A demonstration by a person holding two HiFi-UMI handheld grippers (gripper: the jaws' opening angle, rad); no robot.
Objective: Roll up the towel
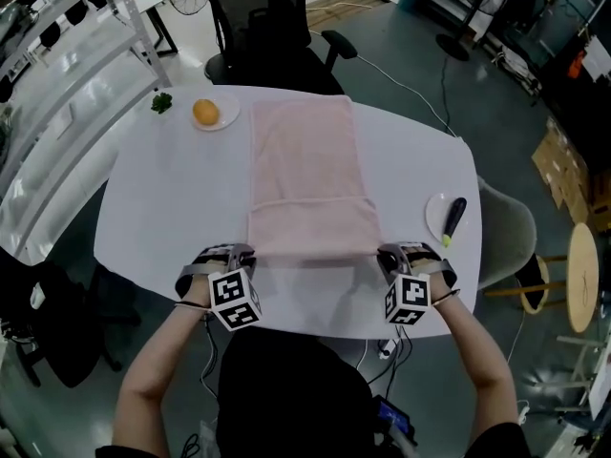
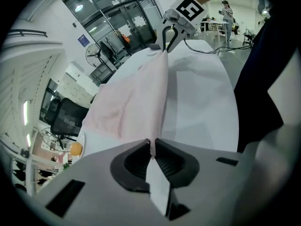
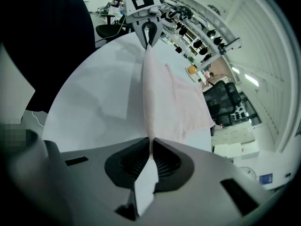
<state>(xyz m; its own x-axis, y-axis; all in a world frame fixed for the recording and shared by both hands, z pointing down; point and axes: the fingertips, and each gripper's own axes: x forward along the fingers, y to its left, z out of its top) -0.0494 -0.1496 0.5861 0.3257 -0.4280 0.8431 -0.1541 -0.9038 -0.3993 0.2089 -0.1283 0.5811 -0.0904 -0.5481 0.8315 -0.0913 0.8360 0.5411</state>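
A pale pink towel (image 1: 310,170) lies lengthwise on the white table (image 1: 162,208), folded over itself at its near end. My left gripper (image 1: 250,252) is shut on the towel's near left corner, and my right gripper (image 1: 382,253) is shut on the near right corner. The near edge is lifted and stretched between them. In the left gripper view the towel (image 2: 131,102) runs from my left gripper (image 2: 153,147) up to the right gripper (image 2: 169,36). The right gripper view shows the same edge of the towel (image 3: 164,98) pinched in my right gripper (image 3: 150,145), leading to the left gripper (image 3: 148,34).
A small plate with an orange (image 1: 205,113) and a green sprig (image 1: 161,102) sit at the table's far left. A plate holding a black and yellow tool (image 1: 451,219) is at the right edge. A black office chair (image 1: 277,36) stands behind the table, and a wooden stool (image 1: 582,275) to the right.
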